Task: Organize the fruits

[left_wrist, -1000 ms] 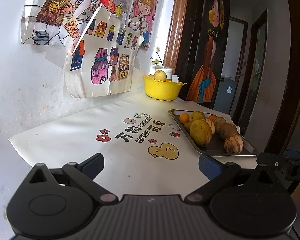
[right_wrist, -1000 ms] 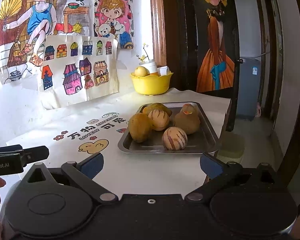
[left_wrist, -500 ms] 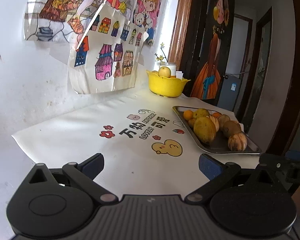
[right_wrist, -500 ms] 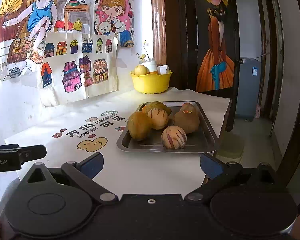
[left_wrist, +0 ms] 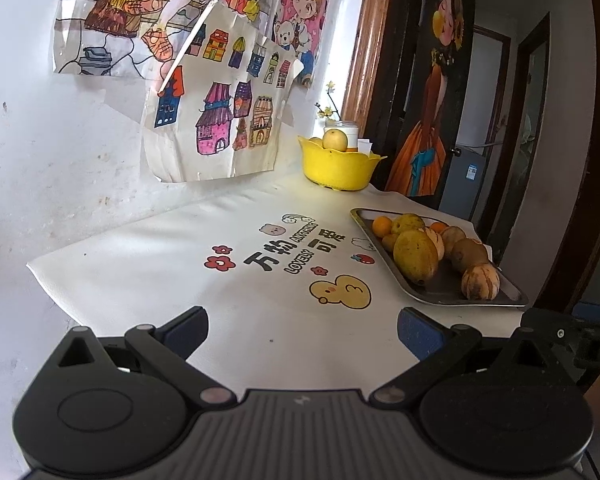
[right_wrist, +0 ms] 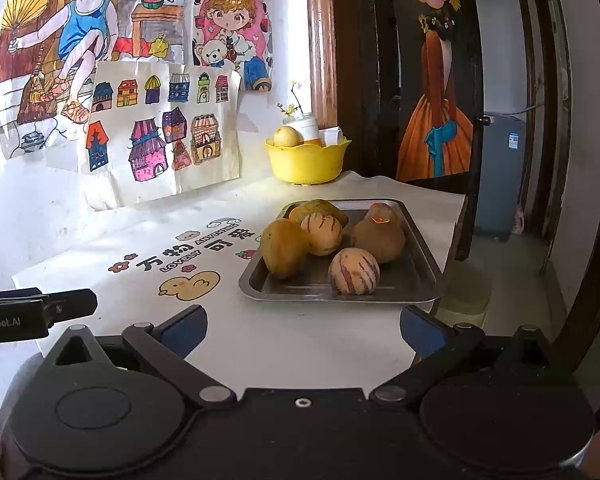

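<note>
Over the last second your left gripper [left_wrist: 302, 330] has swung slightly right; nothing on the table has shifted, so the sorting stands as it did. Both grippers' jaws are wide apart and empty, the right gripper [right_wrist: 302, 330] facing the metal tray [right_wrist: 422, 276] at 12 o'clock. The fruits [right_wrist: 354, 271] lie heaped there; one more fruit [right_wrist: 286, 136] sits in the yellow bowl [right_wrist: 306, 162] beyond. The mat [left_wrist: 296, 250] reads "LOVELY"; the left tool reads "Robot.AI".

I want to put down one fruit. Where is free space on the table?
Free: the white printed tablecloth between the wall and the metal tray, and the strip in front of that tray. Crowded: the tray's far half and the yellow bowl.
</note>
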`<state>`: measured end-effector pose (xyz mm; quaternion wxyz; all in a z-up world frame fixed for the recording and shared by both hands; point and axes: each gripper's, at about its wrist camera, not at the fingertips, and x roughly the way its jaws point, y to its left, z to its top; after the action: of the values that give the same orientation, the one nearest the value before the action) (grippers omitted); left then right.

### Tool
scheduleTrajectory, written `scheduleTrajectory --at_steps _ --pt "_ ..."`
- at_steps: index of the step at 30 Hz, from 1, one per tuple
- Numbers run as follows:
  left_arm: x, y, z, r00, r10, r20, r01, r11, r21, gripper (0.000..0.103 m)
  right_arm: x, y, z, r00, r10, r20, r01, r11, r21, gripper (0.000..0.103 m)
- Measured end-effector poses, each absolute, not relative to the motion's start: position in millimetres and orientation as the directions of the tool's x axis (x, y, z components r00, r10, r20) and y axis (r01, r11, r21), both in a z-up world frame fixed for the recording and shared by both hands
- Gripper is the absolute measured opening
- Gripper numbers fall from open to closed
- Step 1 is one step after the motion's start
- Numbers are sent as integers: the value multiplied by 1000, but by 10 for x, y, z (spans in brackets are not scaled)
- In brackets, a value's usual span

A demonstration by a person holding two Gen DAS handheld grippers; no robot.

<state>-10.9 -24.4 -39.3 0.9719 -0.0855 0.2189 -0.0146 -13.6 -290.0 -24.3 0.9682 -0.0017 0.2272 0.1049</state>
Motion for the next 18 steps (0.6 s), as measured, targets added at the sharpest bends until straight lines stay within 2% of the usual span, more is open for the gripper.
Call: scheduleTrajectory --at_steps 18 --pt "-99 -262 -438 897 -50 -440 -23 987 -160 103 -159 -2881 -294 868 216 -447 -222 974 40 102"
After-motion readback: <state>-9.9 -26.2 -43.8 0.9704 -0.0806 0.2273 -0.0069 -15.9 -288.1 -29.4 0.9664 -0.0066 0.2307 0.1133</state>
